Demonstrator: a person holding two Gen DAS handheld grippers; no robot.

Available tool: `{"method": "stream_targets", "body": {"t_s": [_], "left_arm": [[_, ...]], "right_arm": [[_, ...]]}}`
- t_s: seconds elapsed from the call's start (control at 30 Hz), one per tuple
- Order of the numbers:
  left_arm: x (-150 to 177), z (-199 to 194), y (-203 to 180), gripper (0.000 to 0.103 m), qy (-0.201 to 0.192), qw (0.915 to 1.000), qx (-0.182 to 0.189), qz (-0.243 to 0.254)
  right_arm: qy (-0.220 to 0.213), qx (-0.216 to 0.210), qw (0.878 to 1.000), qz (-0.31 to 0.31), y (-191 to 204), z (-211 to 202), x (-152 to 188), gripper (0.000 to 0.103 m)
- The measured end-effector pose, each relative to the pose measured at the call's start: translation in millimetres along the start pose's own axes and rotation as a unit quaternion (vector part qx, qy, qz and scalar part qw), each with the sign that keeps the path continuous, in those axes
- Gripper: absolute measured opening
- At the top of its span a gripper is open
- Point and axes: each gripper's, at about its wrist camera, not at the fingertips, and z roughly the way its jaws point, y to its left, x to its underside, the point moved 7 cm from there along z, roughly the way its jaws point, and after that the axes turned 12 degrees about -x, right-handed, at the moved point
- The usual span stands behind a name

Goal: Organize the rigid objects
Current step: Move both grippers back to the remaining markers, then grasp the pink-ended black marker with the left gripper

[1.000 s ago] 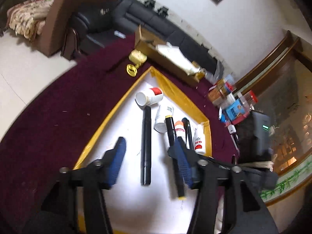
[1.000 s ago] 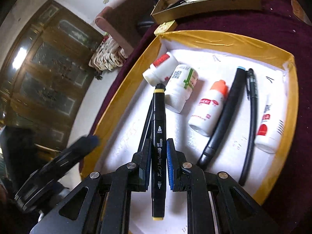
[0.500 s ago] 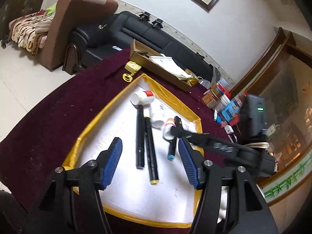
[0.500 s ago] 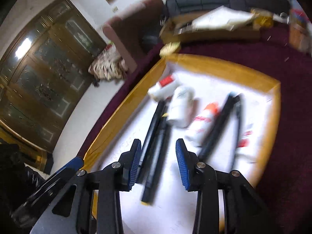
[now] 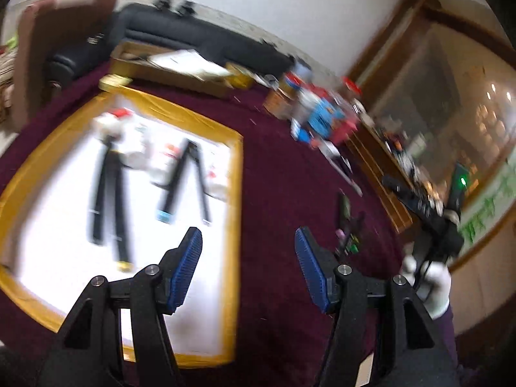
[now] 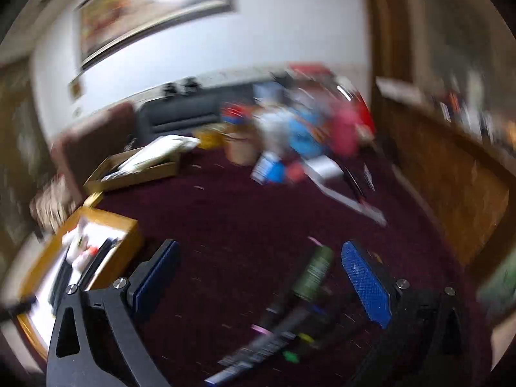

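Observation:
A white tray with a yellow taped rim lies on the dark red tablecloth. In it lie several black markers and white bottles, side by side, blurred. My left gripper is open and empty above the tray's right rim. My right gripper is open wide and empty over a loose pile of markers on the cloth, right of the tray. That pile also shows in the left wrist view, below the right gripper.
A flat cardboard box with papers lies behind the tray. A cluster of jars and colourful packets stands at the back right. A wooden cabinet edge runs along the right. A black sofa stands beyond the table.
My right gripper has let go of the black marker, left it in the tray, opened wide and swung right to the loose markers. My left gripper has swung right too.

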Motion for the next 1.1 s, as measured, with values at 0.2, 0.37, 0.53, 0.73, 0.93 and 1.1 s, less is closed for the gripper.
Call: {"method": "stream_targets", "body": {"t_s": [0.2, 0.37, 0.53, 0.73, 0.93, 1.1], "left_arm": [[20, 26, -64, 0.059, 0.037, 0.9967, -0.005, 0.072], [26, 49, -111, 0.059, 0.076, 0.9912, 0.014, 0.108], [16, 81, -160, 0.058, 0.076, 0.9840, 0.007, 0.161], [6, 143, -207, 0.058, 0.093, 0.9740, 0.012, 0.206], [13, 191, -225, 0.058, 0.111, 0.9656, -0.009, 0.235], [12, 202, -238, 0.056, 0.087, 0.9577, -0.038, 0.272]], "right_arm": [[0.007, 0.000, 0.988, 0.151, -112, -3, 21, 0.098], [0.012, -0.016, 0.977, 0.212, -151, 12, 38, 0.098], [-0.009, -0.042, 0.969, 0.243, -162, 11, 45, 0.098], [-0.022, -0.066, 0.956, 0.285, -175, 6, 56, 0.098], [-0.012, -0.062, 0.962, 0.267, -169, 12, 55, 0.098], [-0.007, -0.061, 0.964, 0.259, -166, 15, 55, 0.098]]}}
